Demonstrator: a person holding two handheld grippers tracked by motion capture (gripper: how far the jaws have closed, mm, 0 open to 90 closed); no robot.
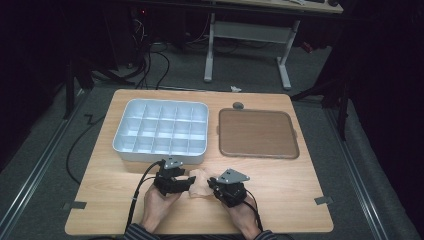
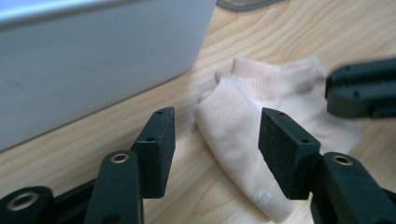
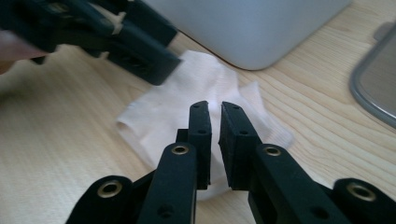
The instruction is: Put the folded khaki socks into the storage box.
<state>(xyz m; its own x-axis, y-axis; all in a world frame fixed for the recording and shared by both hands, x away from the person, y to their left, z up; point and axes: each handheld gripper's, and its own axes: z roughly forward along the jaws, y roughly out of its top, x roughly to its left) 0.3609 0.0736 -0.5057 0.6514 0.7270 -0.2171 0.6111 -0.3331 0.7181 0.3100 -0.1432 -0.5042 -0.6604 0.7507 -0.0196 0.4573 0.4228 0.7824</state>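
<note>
Spread left gripper (image 2: 215,149) straddles the sock (image 2: 261,116) (right gripper (image 3: 215,140) nearly shut above it).

In the right gripper view the jaws hide part of the sock (image 3: 187,107); whether they pinch it cannot be told. The left gripper (image 3: 112,32) blurs there. The tray (image 3: 378,88) is cut by the edge.

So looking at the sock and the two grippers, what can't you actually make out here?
- Sock, high view: small, its sides covered by both grippers.
- Sock's near edge, right gripper view: hidden behind the right gripper; whether its nearly shut fingers pinch fabric cannot be told.
- Left gripper, right gripper view: blurred, cut off by the top edge.
- Tray, left gripper view: compartments hidden by its wall.
</note>
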